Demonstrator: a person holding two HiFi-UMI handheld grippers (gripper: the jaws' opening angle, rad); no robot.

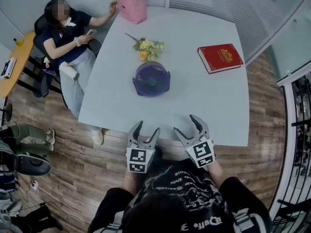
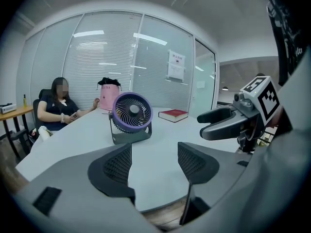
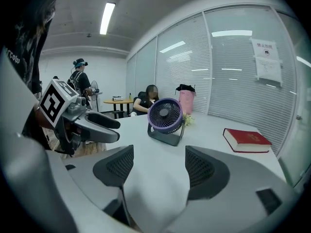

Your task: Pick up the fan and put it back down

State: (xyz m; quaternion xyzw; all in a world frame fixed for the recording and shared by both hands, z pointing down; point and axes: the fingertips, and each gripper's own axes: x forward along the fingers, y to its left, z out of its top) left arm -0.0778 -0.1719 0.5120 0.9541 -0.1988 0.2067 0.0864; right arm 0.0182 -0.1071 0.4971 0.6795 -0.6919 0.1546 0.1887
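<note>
A small purple fan (image 1: 151, 78) on a dark grey stand sits upright near the middle of the white table (image 1: 204, 106). It also shows ahead in the left gripper view, fan (image 2: 131, 116), and in the right gripper view, fan (image 3: 165, 118). My left gripper (image 1: 144, 133) hovers at the table's near edge, open, nothing between its jaws. My right gripper (image 1: 191, 128) is beside it to the right, also open and empty. Both point toward the fan and are well short of it. Each gripper appears in the other's view: right gripper (image 2: 214, 123), left gripper (image 3: 104, 127).
A red book (image 1: 220, 58) lies at the right of the table. A small flower bunch (image 1: 148, 47) lies just behind the fan, and a pink bag (image 1: 131, 5) stands at the far edge. A seated person (image 1: 68, 30) is at the far left corner.
</note>
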